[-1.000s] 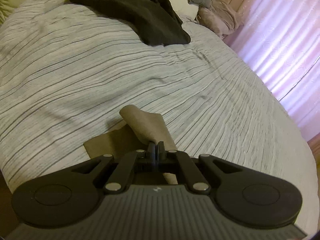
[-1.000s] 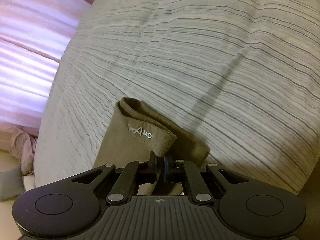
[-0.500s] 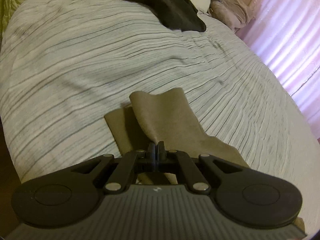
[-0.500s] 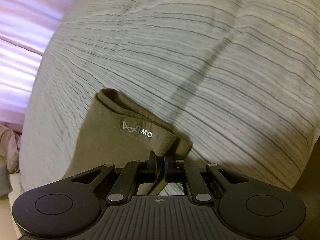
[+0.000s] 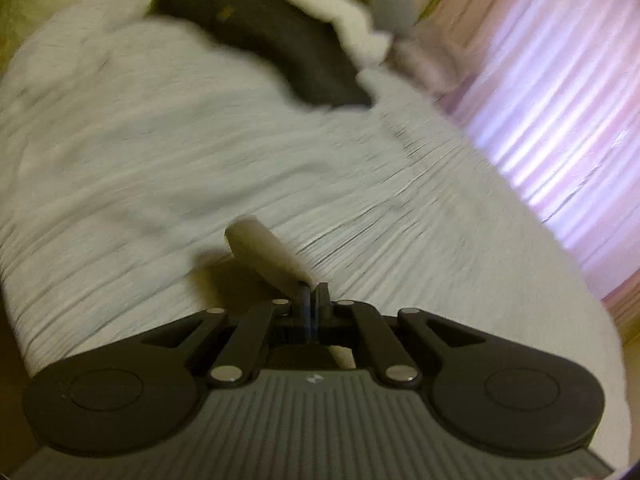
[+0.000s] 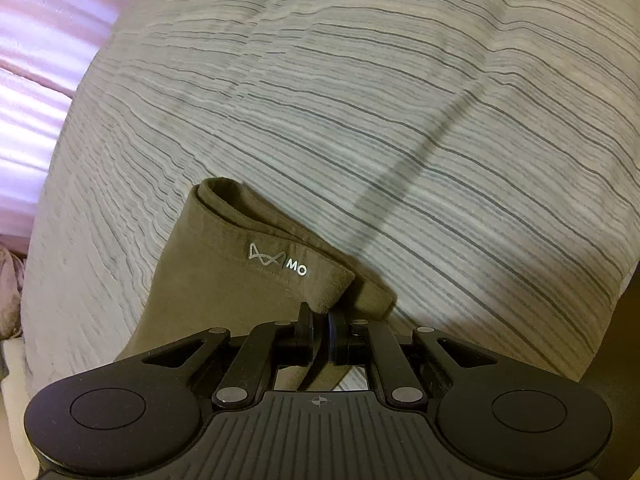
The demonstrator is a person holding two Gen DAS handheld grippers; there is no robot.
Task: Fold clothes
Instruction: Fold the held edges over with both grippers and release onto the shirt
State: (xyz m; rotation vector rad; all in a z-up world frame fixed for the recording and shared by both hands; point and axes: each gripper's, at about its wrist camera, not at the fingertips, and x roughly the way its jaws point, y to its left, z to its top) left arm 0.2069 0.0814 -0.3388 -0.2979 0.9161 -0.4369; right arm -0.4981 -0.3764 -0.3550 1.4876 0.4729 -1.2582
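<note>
An olive-brown garment (image 6: 224,276) with a silver logo on its band lies over the striped bed cover (image 6: 360,100). My right gripper (image 6: 319,330) is shut on the garment's band corner, just above the bed. In the blurred left wrist view, my left gripper (image 5: 312,300) is shut on another end of the same garment (image 5: 264,252), which sticks up as a narrow flap above the striped bed cover (image 5: 160,168).
A dark garment (image 5: 272,36) lies in a heap at the far end of the bed beside a pale pillow (image 5: 356,36). Pink curtains (image 5: 560,92) hang along the bed's right side and also show in the right wrist view (image 6: 36,80).
My left gripper has moved fast with the garment end; the wide spread of cloth seen half a second ago is now a narrow raised flap. My right gripper has barely moved and keeps its hold.
</note>
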